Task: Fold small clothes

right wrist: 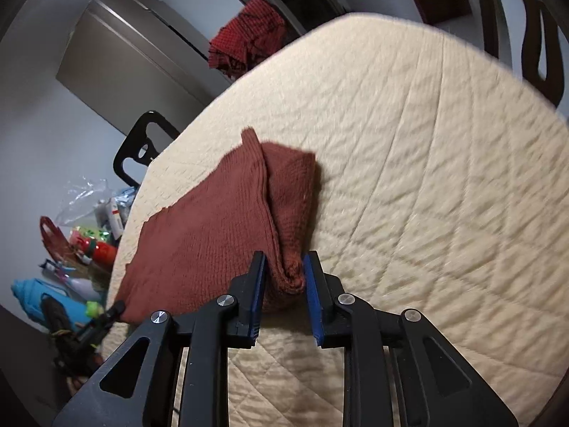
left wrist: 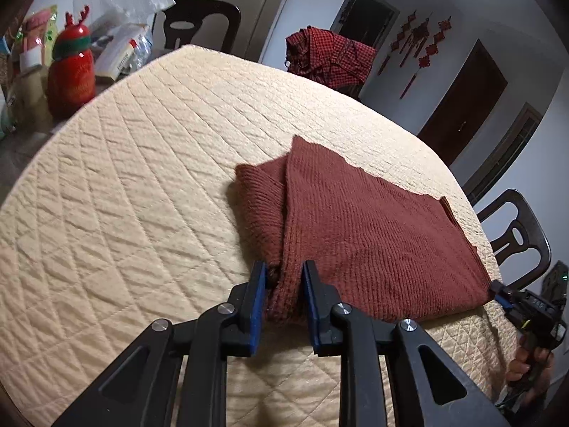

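No legible text, labels or numbers — book [left wrist: 119, 55] cover print too blurred

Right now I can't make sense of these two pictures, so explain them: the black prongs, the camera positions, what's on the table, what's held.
No robot: a person holds a two-finger tool in each hand, each carrying its own camera looking along its fingers. The left gripper pinches one near corner of the folded rust-red knit garment; the right gripper pinches the other. The garment lies on a cream quilted table cover. Beyond the table's far edge, a red checked cloth is draped.
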### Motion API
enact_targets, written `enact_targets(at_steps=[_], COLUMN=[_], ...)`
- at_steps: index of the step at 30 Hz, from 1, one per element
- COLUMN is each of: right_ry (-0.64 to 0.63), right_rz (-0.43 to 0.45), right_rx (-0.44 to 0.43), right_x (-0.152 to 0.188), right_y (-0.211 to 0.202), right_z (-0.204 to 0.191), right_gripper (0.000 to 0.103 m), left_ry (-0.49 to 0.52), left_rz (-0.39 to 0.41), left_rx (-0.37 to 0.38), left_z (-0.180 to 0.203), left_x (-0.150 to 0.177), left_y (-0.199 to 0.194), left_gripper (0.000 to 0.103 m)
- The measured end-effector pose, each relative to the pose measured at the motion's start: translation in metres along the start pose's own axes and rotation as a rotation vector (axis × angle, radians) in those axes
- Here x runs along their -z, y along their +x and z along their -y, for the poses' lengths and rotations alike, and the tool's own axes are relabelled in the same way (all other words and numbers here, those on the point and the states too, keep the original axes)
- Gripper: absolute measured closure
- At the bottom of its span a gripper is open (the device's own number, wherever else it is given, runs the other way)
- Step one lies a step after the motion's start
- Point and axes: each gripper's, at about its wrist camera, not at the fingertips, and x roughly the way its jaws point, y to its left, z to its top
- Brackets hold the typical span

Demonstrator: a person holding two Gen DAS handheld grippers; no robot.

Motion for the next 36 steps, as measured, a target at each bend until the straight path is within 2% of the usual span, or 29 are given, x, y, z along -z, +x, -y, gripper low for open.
enact_targets(at_steps=[3,6,13,19,22,25,32,36], right_ry=[-0.044,-0.125,-0.399,-0.532,-0.551,-0.553,-0.563,-0.583], right_rz=[0.079,0.099,-0.024,-0.088,-0.131,-0.121,-0.099,-0.115], right_rx=[0.03,0.018,-0.053,-0.054,-0.012,-0.007,-0.031,-0.036], right_x=[-0.005,-0.006,0.013,0.029,0.036,0.035,0.031,0.03], right_y=[-0.015,-0.011,0.041,0.074,0.09,0.085,0.087,0.1], right_z=[-0.01,-0.032,-0.103,-0.13,-0.129,-0.131,-0.146,-0.154], right_gripper=[0.076,0.075,0.075,0.075,0.075,0.075,0.076,0.076], left_ry=[0.012,0.052,0.194,0.267,0.275,0.269,0.253,0.249], left_rz=[0.031,0.069,0.063,0.016,0.028,0.026,0.071,0.054], left_rx=[-0.044,-0.08,-0.1,-0.134,-0.14,-0.138,-0.174,-0.189], left_z=[0.0,0.009,0.05,0.061,0.063,0.063,0.063,0.058], left_x=[-0.003,-0.012,-0.021,-0.008,-0.003,-0.003,-0.012,-0.011], left_y=[-0.009,-0.012,0.014,0.04,0.04,0.038,0.03,0.038], left_gripper=[0.079,0.079,0.079,0.079,0.079,0.079,0.079,0.079])
